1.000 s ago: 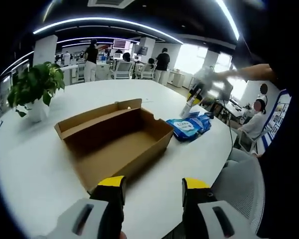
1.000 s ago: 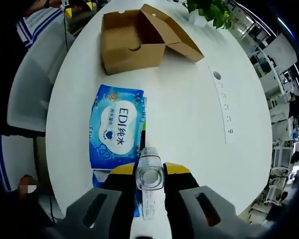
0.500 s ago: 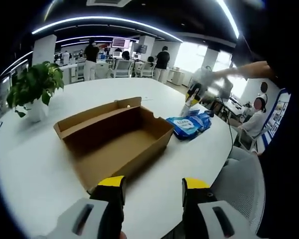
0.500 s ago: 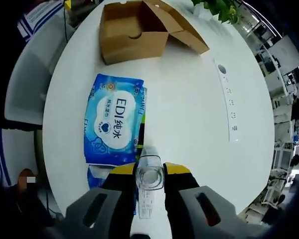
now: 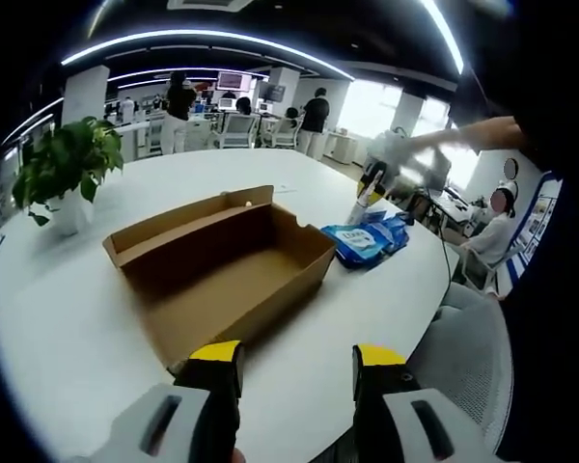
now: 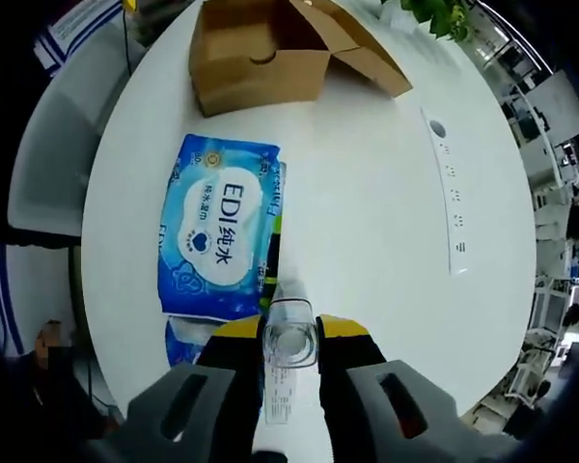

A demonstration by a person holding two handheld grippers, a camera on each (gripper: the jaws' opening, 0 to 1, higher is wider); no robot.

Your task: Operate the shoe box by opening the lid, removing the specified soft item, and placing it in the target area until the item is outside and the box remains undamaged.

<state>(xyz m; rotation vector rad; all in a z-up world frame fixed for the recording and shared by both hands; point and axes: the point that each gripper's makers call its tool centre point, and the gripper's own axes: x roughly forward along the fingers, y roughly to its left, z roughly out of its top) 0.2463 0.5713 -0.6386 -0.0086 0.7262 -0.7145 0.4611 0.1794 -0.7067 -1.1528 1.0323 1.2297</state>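
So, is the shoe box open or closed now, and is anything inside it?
Open and empty: the shoe box has its lid folded back, and its bare brown floor shows.

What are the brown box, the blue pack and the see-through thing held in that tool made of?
The brown box looks like plain matte corrugated cardboard: dull tan faces, folded flaps. The blue pack seems a soft glossy plastic film wrapper, judging by its printed, slightly wrinkled surface. The see-through thing gripped by the right tool looks like clear plastic with a paper label, though glass cannot be ruled out.
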